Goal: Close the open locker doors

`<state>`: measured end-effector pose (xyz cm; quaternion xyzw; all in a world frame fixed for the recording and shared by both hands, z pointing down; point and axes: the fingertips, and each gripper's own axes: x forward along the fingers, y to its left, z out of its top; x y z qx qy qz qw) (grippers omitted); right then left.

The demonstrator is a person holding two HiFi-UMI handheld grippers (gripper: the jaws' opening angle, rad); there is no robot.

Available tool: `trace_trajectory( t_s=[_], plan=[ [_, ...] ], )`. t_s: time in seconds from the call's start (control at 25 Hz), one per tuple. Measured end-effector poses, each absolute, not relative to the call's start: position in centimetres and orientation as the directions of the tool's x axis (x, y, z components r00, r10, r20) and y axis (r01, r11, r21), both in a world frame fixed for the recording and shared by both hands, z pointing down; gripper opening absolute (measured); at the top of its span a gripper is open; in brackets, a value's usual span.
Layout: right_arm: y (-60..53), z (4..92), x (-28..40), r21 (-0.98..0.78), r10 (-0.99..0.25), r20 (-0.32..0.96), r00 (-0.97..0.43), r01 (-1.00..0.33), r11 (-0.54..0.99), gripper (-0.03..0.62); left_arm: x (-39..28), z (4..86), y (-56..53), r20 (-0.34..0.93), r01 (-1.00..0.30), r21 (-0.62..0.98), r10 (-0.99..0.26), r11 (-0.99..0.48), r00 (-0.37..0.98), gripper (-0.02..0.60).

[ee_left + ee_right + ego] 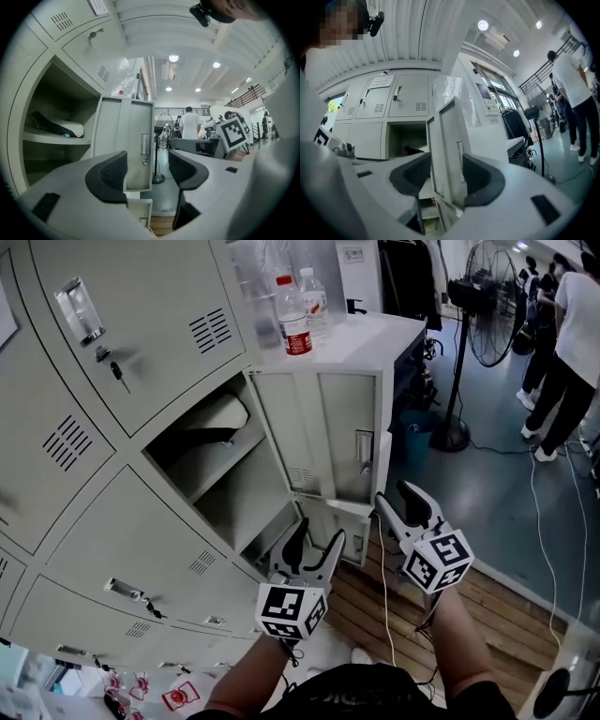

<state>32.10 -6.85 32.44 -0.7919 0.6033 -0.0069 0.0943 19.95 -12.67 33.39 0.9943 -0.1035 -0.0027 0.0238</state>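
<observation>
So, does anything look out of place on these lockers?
Yes. Two doors stand open while the other lockers in view are shut: the upper door is swung wide, and the lower door just beneath it is open too.

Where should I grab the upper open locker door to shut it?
Take the upper open door by its thin free edge beside the latch, coming edge-on from the room side. That edge is flat sheet metal and lies farthest from the hinge.
</observation>
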Motion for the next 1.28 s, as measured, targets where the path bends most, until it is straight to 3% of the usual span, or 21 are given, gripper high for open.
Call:
trace_trajectory(
  t_s=[0.84, 1.28],
  plan=[
    [-12.2, 33.7, 39.4, -0.187, -0.981, -0.083, 0.176, -0.969, -0.158, 0.196, 22.9, 34.3, -13.9, 0.013, -0.35, 0.048, -0.35, -0.935, 0.937, 0.264],
    [-14.7, 33.6, 40.1, -0.169, -0.984, -0.068, 0.162, -0.974, -0.149, 0.195, 23.0, 33.5, -15.6, 0.004, -0.346, 0.013, -0.346, -0.938, 0.938, 0.264]
  ],
)
